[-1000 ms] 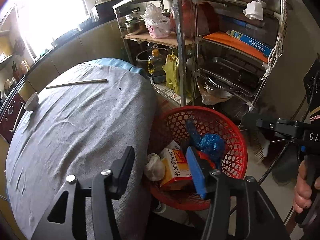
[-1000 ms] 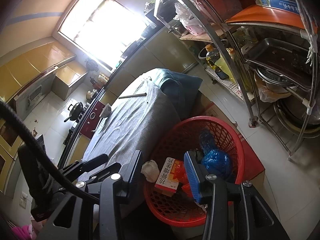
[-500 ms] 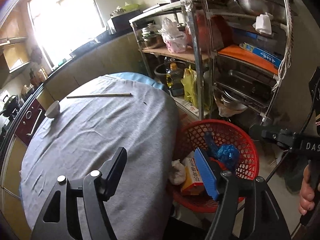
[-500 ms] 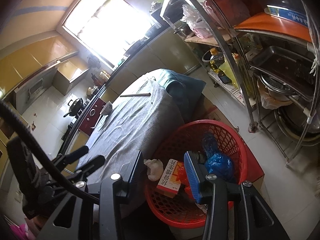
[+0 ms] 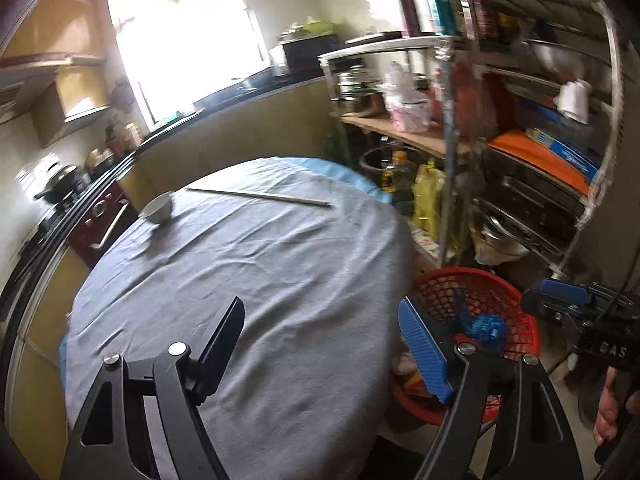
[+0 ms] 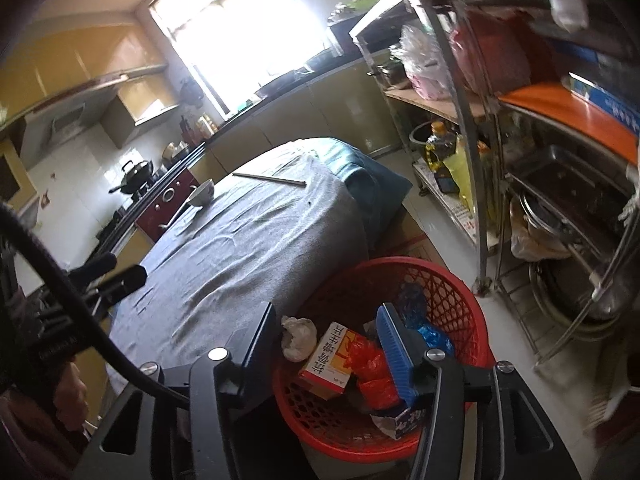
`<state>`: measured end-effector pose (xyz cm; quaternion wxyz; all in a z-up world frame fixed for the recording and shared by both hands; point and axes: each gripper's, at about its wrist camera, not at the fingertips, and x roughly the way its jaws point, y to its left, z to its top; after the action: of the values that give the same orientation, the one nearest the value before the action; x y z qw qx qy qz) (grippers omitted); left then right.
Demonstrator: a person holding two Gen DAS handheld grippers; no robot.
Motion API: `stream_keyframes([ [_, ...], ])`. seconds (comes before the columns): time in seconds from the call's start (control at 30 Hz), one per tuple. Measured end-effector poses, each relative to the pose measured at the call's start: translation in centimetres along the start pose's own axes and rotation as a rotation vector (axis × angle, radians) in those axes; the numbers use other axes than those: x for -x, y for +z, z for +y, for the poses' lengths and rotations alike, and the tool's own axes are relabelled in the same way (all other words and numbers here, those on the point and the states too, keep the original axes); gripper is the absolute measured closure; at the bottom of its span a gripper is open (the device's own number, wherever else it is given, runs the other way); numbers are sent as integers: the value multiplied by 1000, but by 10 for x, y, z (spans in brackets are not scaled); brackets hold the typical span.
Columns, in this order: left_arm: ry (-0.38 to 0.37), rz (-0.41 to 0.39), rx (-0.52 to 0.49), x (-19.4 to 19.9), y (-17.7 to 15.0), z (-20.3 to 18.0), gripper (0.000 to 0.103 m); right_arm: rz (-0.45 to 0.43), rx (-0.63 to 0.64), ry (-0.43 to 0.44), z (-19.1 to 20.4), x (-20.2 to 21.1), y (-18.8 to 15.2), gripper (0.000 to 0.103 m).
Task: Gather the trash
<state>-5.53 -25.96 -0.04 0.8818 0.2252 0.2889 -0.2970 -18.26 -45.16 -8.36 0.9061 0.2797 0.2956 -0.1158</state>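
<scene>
A red mesh basket [image 6: 460,280] stands on the floor beside the round table [image 6: 248,240]. It holds a white paper wad [image 6: 298,338], a yellow-and-white carton [image 6: 328,360], a red plastic bag [image 6: 368,364] and blue plastic [image 6: 434,334]. My right gripper [image 6: 326,344] hovers above the basket's near rim, jaws opening, nothing between them. My left gripper [image 5: 320,340] hangs over the grey cloth at the table's [image 5: 240,280] edge, jaws opening wide and empty. The basket [image 5: 480,284] sits to its right. A white bowl [image 5: 158,208] and chopsticks [image 5: 260,196] lie at the table's far side.
A metal rack [image 6: 480,160] with pots, bottles and bags stands right behind the basket. A stove with a wok [image 6: 134,178] and a counter run along the far wall under a bright window. A hand [image 5: 608,412] holds the right gripper's handle.
Both grippers rose and drew back from the basket while their jaws widened. The left view swung from the basket toward the table top.
</scene>
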Motion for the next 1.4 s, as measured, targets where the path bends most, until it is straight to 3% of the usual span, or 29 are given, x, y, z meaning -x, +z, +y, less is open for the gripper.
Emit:
stream_keyframes([
  [0.73, 271, -17, 273, 35, -28, 123, 23, -18, 326, 132, 151, -11, 15, 43],
  [1.4, 383, -48, 416, 74, -68, 196, 23, -18, 434, 194, 259, -20, 9, 42],
])
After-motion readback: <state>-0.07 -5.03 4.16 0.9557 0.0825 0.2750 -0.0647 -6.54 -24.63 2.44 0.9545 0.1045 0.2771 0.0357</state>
